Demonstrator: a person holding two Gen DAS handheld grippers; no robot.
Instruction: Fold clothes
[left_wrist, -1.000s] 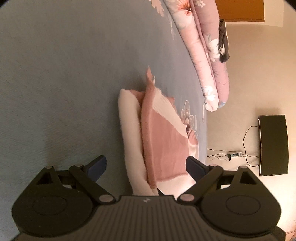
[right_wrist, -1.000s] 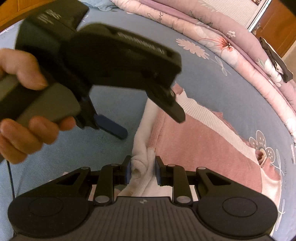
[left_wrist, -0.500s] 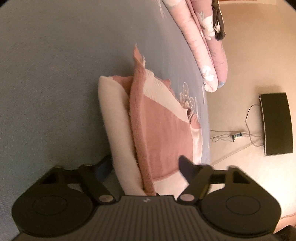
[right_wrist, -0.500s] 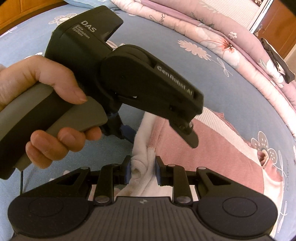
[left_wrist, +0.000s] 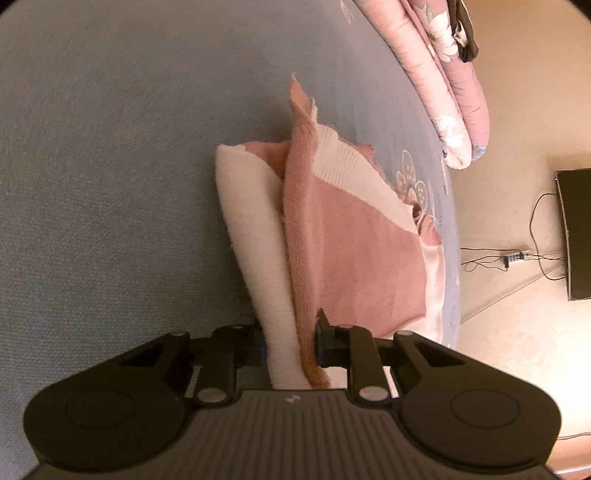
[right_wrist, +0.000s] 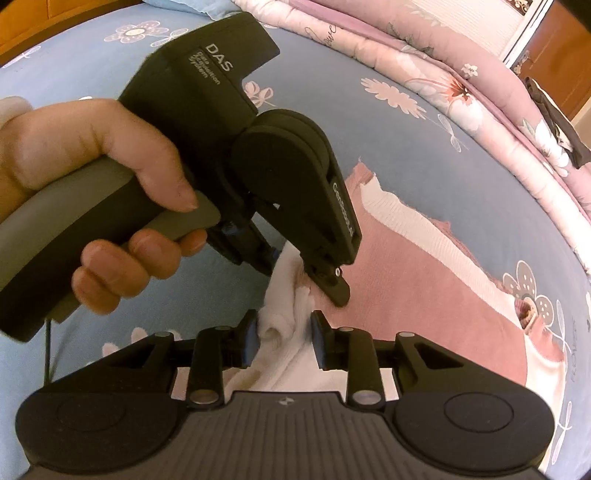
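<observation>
Left wrist view has the left gripper (left_wrist: 290, 345) with its fingers just closing, now clamped on the folded edge of the sweater (left_wrist: 351, 236), a pink and cream knit lying near the edge of the bed (left_wrist: 110, 166). From the right wrist view, the right gripper (right_wrist: 282, 338) sits just beside it on the same cream roll; its fingers have been easing apart a bit, and the right one stands clear of the cloth, so I'd call it loose, not gripping. A hand (right_wrist: 92, 206) holds the left tool. My guess is this knit is light, soft and floppy, nothing fragile, but it'll sag and unroll if grabbed by one layer. Best to pinch through all layers at the folded edge.
</observation>
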